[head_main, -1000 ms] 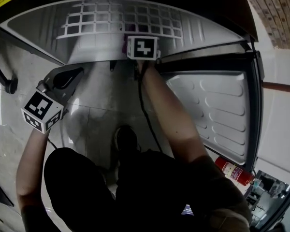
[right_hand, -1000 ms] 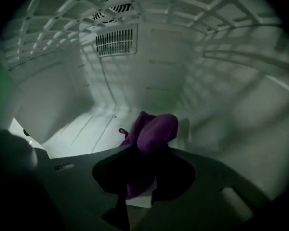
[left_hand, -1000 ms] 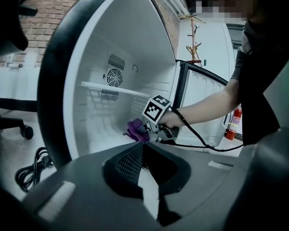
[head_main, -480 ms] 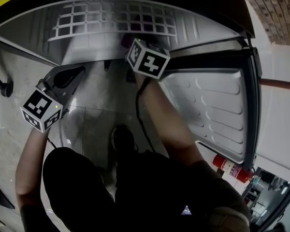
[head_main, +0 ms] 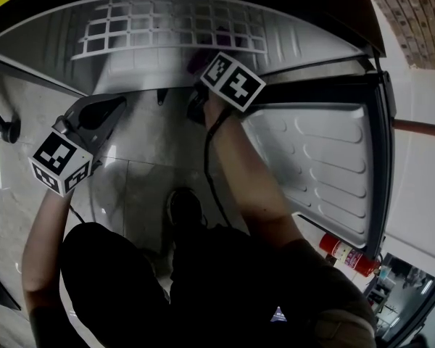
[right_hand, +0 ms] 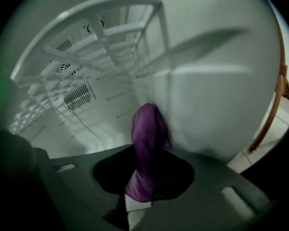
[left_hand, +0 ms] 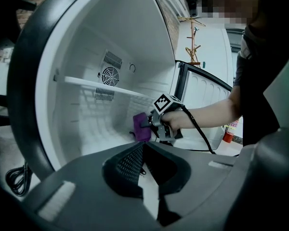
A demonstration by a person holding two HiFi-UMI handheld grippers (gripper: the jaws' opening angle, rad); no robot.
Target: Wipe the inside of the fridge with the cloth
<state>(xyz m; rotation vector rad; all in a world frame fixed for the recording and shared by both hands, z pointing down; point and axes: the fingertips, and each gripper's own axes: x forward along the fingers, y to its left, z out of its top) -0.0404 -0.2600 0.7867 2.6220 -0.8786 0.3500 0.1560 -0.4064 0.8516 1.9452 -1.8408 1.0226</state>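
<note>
The purple cloth hangs bunched between my right gripper's jaws, which are shut on it. Its upper end presses against the white right-hand inner wall of the fridge. In the left gripper view the cloth and the right gripper sit low inside the fridge, under the white shelf. The head view shows the right gripper's marker cube at the fridge opening, with a sliver of cloth beyond it. My left gripper stays outside the fridge, shut and holding nothing.
A wire shelf spans the fridge above the cloth. The back wall has a fan vent. The open fridge door stands to the right. A red fire extinguisher sits past it. A coiled cable lies on the floor at left.
The right gripper has rolled and shifted a little to the right with the cloth, toward the fridge's right wall. The left gripper has hardly moved.
</note>
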